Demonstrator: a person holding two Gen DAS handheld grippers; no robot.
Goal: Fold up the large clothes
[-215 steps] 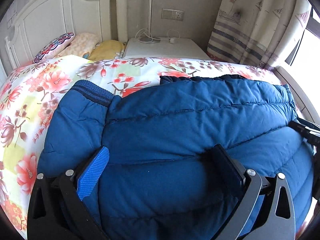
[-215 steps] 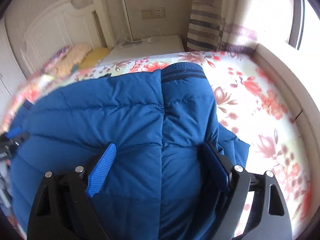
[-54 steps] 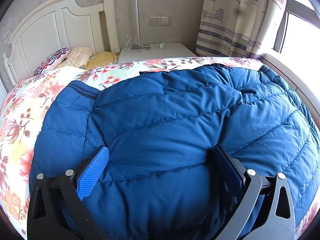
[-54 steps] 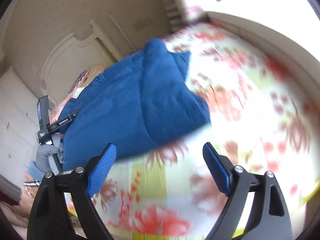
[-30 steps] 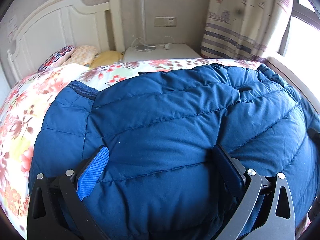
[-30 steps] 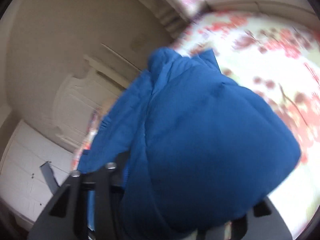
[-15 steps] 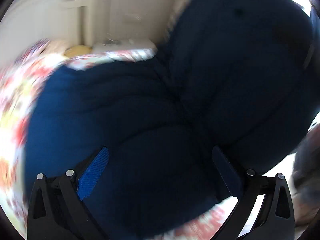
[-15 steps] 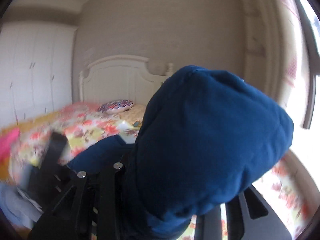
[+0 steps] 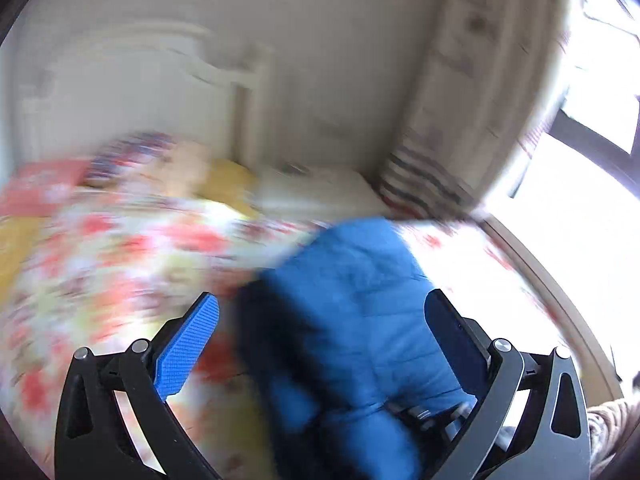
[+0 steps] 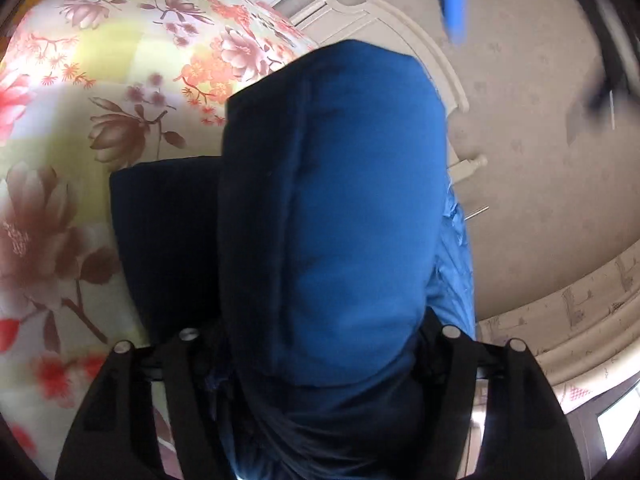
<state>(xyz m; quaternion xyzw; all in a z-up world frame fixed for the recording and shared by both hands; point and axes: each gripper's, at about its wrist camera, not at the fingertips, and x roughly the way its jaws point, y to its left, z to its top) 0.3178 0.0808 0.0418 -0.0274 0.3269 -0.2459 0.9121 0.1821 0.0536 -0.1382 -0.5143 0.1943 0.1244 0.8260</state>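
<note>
Blue padded jacket (image 10: 332, 208) fills the right tool (image 10: 320, 336), floral bedspread (image 10: 80, 120) alongside.

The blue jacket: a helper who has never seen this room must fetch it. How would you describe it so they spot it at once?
Look at the bed with the floral cover below the white headboard. On it sits the blue jacket, a thick, quilted, puffy bundle. It is the only plain dark blue thing among pink and yellow flower prints.

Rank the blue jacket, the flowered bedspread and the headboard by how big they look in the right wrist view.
1. blue jacket, though it hangs right at the lens
2. flowered bedspread
3. headboard, mostly hidden
</note>
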